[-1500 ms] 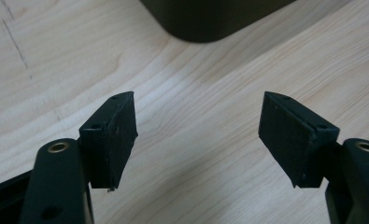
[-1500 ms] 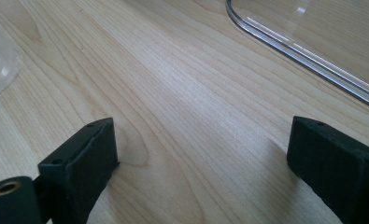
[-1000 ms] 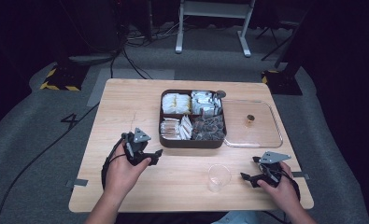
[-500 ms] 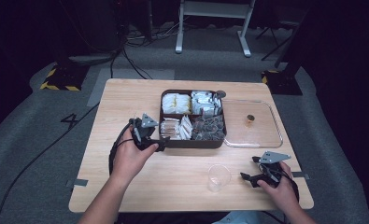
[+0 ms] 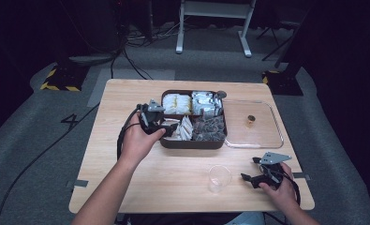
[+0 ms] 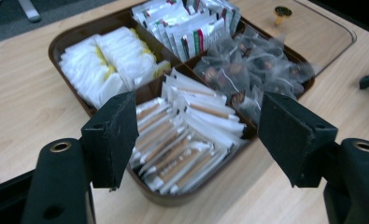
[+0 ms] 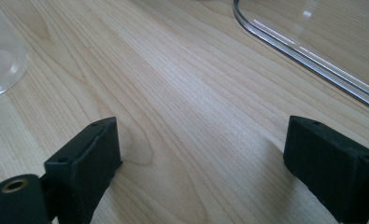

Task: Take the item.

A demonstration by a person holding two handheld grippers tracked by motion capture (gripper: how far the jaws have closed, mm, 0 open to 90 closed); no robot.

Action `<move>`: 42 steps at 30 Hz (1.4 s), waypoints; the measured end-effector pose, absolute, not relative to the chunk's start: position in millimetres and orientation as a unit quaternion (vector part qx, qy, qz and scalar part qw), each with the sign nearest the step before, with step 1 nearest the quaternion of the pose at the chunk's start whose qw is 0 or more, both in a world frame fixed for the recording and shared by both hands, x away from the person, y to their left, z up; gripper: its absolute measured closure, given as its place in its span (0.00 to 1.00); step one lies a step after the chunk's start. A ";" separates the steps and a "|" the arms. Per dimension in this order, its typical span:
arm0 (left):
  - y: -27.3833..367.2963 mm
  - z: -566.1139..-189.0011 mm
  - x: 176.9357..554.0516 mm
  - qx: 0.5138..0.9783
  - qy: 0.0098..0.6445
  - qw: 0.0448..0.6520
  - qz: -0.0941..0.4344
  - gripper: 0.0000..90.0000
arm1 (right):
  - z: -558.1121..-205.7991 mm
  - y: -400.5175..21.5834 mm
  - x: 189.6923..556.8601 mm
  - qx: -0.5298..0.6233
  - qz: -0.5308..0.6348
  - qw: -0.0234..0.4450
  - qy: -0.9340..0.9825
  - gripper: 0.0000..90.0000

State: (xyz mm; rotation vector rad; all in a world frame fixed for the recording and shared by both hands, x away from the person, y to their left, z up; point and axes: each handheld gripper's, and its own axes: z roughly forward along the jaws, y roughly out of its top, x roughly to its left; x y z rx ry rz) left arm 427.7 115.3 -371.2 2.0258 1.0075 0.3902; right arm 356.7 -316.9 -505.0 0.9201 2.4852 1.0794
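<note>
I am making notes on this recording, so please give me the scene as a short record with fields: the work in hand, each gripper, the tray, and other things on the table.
work in hand: left gripper reaches toward paper sachets in the tray
left gripper: open, nothing between its jaws, above the tray's near-left compartment
right gripper: open, empty, low over the table
tray: dark, four compartments, all filled with packets
clear lid: flat, right of the tray
clear cup: upright, near the right gripper
</note>
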 end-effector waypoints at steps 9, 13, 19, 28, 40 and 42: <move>107.0 -374.1 461.7 0.790 0.406 0.430 0.160 0.38 | -504.9 -315.7 358.8 0.314 0.374 0.136 0.862 0.12; 100.8 -375.1 475.7 0.794 0.408 0.422 0.157 0.39 | -504.9 -315.2 359.8 0.312 0.375 0.136 0.862 0.12; 91.5 -374.6 495.3 0.801 0.403 0.412 0.158 0.39 | -504.9 -314.8 360.4 0.311 0.375 0.136 0.863 0.12; 81.2 -377.3 520.0 0.809 0.393 0.412 0.148 0.39 | -505.0 -314.8 360.5 0.311 0.375 0.136 0.863 0.12; 64.0 -399.2 553.5 0.812 0.421 0.381 0.134 0.40 | -504.9 -314.8 360.4 0.311 0.375 0.136 0.863 0.12; 62.0 -403.8 558.5 0.817 0.420 0.372 0.132 0.40 | -504.9 -314.8 360.4 0.312 0.375 0.136 0.863 0.12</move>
